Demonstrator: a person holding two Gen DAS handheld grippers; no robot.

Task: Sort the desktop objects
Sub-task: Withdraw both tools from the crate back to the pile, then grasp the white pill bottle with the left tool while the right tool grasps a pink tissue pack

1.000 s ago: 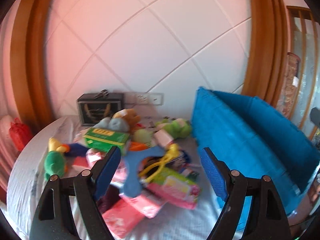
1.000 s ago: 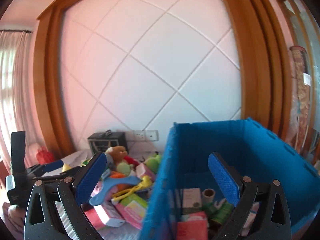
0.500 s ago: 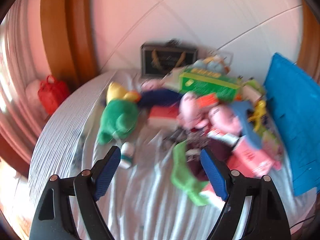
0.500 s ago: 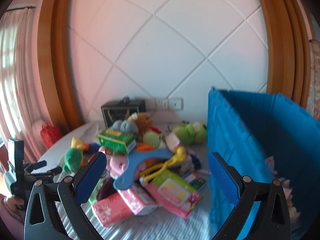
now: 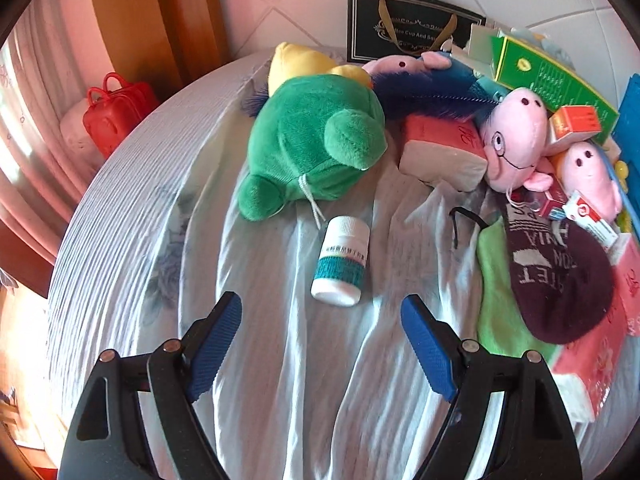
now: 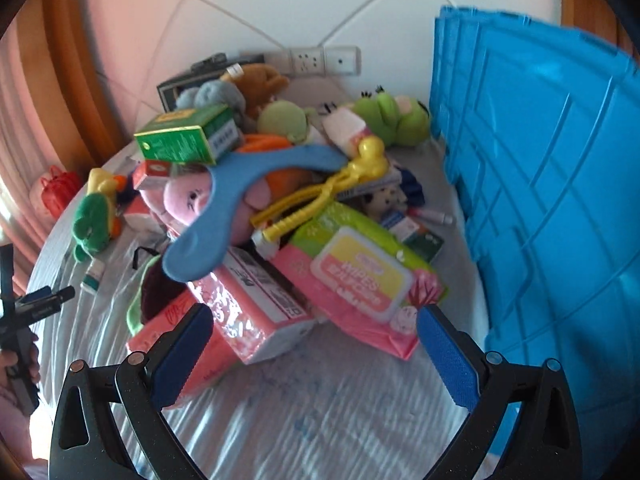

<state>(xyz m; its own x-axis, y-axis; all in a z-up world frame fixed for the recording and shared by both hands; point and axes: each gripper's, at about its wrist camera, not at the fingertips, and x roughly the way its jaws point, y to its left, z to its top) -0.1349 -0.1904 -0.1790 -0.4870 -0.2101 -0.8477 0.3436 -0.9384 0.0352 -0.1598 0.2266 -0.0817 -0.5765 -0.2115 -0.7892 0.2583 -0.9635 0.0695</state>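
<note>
My left claw [image 5: 321, 326] wide, empty. White pill bottle [image 5: 341, 261] at 12 o'clock just ahead, long axis 12-to-6, between jaws' line. Right claw [image 6: 312, 338] wide, farther off.

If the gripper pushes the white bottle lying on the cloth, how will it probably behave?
The white bottle lies on its side and looks round, so it would likely roll. The wrinkled cloth may slow it. It looks like smooth plastic, perhaps slippery.
</note>
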